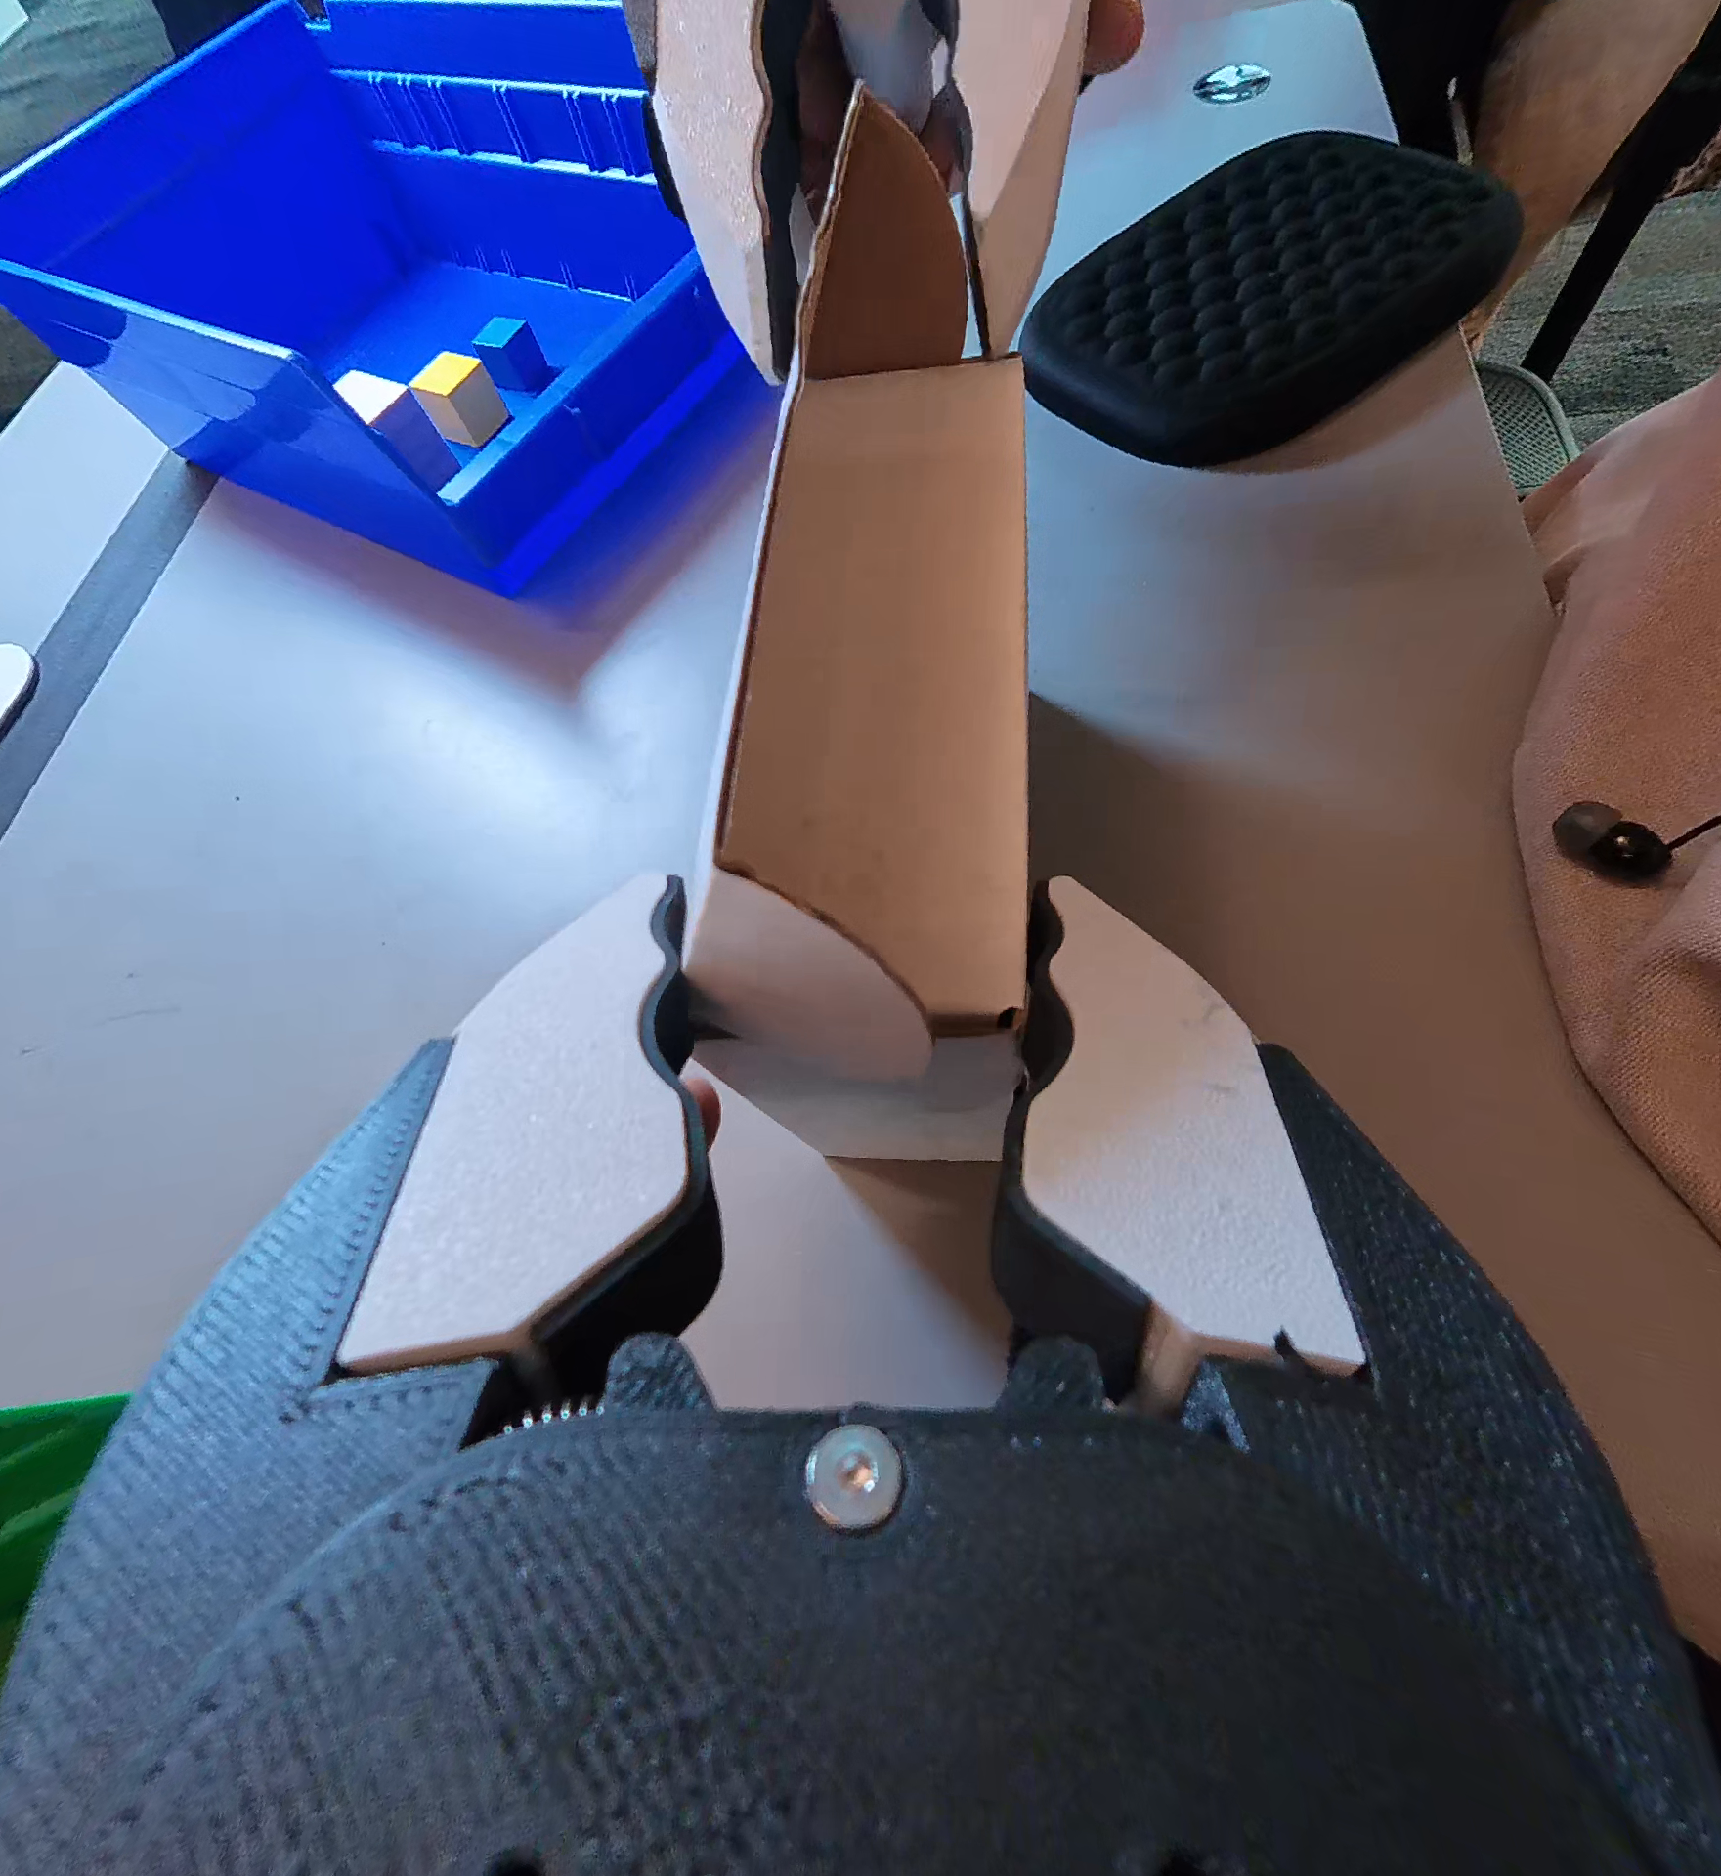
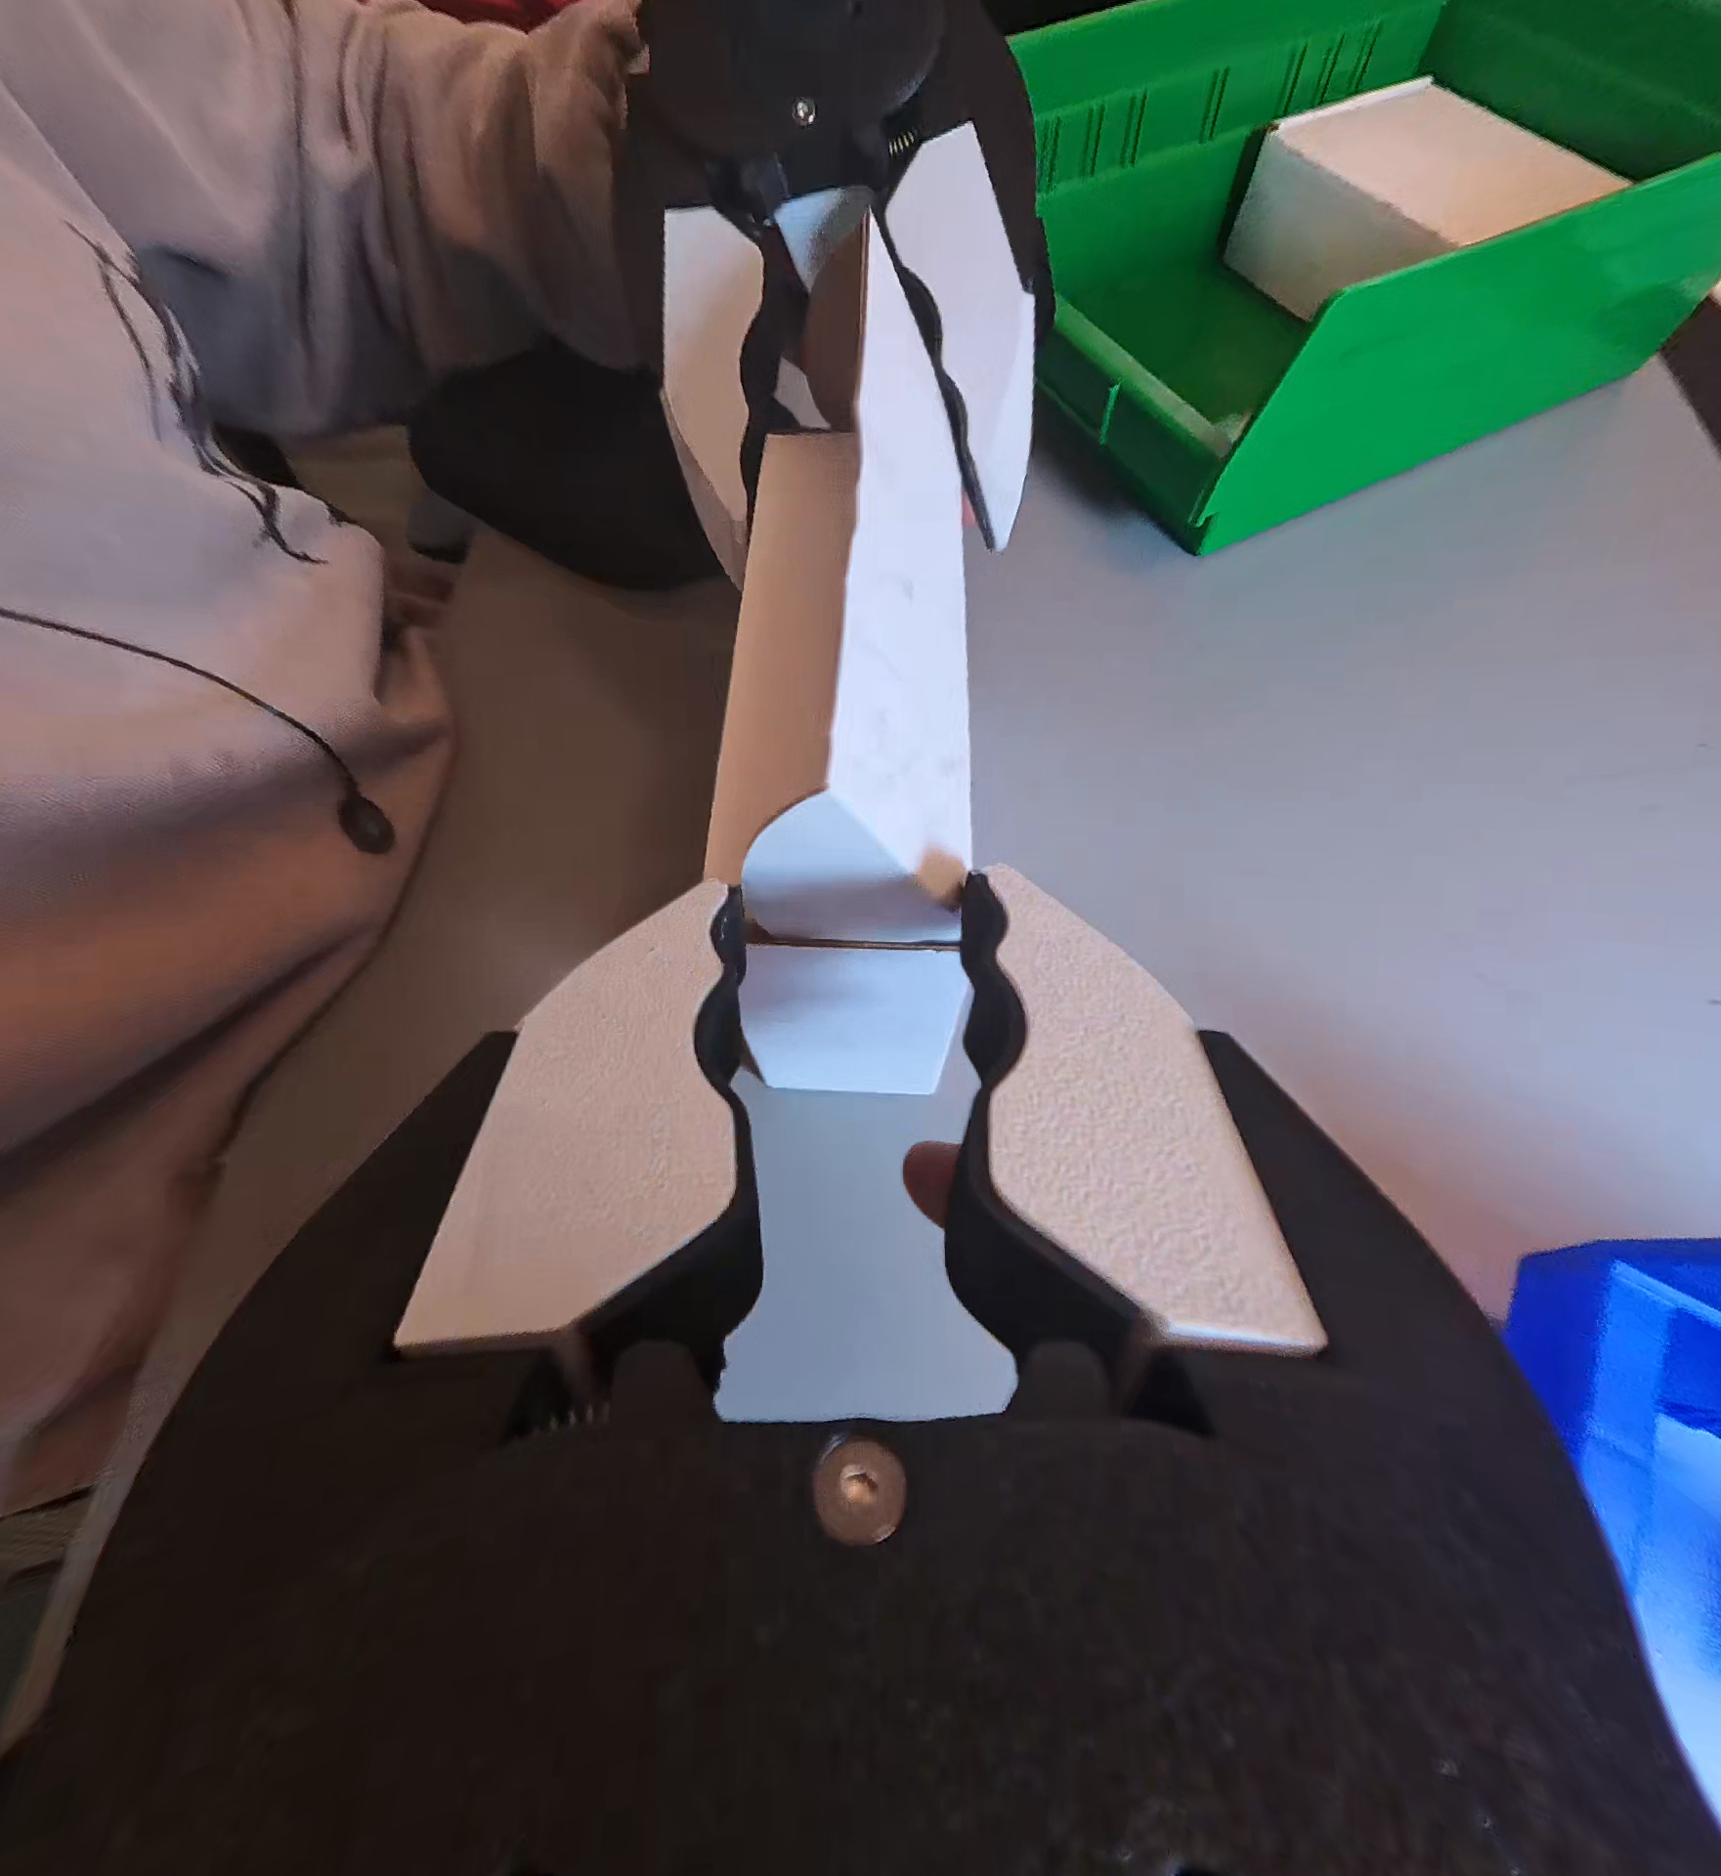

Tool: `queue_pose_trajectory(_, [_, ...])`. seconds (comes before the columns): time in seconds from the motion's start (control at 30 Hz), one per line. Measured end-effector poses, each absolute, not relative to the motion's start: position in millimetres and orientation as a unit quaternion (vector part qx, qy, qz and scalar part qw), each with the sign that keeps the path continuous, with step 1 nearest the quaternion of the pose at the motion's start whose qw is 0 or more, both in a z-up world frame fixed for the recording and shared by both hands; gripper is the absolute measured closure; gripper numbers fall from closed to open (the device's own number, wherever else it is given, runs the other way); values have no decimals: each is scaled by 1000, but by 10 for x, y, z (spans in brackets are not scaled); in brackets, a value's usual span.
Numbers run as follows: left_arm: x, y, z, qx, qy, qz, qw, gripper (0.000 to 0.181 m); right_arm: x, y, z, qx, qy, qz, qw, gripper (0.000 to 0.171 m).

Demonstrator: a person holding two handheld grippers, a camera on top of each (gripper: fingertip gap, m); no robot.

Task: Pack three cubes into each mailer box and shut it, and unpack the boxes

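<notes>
Left gripper (image 1: pixel 861 1000) jaws clamp one end of the mailer box (image 1: pixel 876 660); right gripper (image 2: pixel 851 949) jaws clamp the opposite end, holding it above the worktop (image 1: pixel 328 812); three cubes (image 1: pixel 455 391) sit in the blue bin (image 1: pixel 226 244) at ten o'clock; a green bin (image 2: pixel 1445 335) holds a white box (image 2: pixel 1414 193).

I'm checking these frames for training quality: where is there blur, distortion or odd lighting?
Left wrist view: sharp at the mailer box and the cubes in the blue bin; wide-angle bending curves the table edges, and the light looks warm and pinkish. Right wrist view: softer, with the blue bin smeared at the lower right and the green bin slightly blurred; the table looks cooler grey.
</notes>
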State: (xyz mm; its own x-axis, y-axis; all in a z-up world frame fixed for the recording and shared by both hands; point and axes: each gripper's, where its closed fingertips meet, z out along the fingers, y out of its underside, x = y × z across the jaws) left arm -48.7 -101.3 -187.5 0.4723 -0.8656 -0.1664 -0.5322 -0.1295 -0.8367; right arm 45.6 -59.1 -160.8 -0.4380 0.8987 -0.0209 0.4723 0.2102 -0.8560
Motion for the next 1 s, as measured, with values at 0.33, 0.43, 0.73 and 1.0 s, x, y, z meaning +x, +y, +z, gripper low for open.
queue_pose_trajectory(0.33, [-506,-1066,-1812,-704,494,-197,471,117,401,-683,-1667,-421,-764,352,339,119])
queue_pose_trajectory(0.43, [-621,-1199,-1574,-672,498,-238,494,119,406,-685,-1664,-421,-759,361,340,119])
queue_pose_trajectory(0.73, [-740,-1192,-1434,-639,544,-274,469,137,399,-694,-1666,-412,-763,367,337,120])
queue_pose_trajectory(1.0, [-670,-1166,-1358,-651,537,-333,421,150,431,-679,-1670,-416,-766,354,339,120])
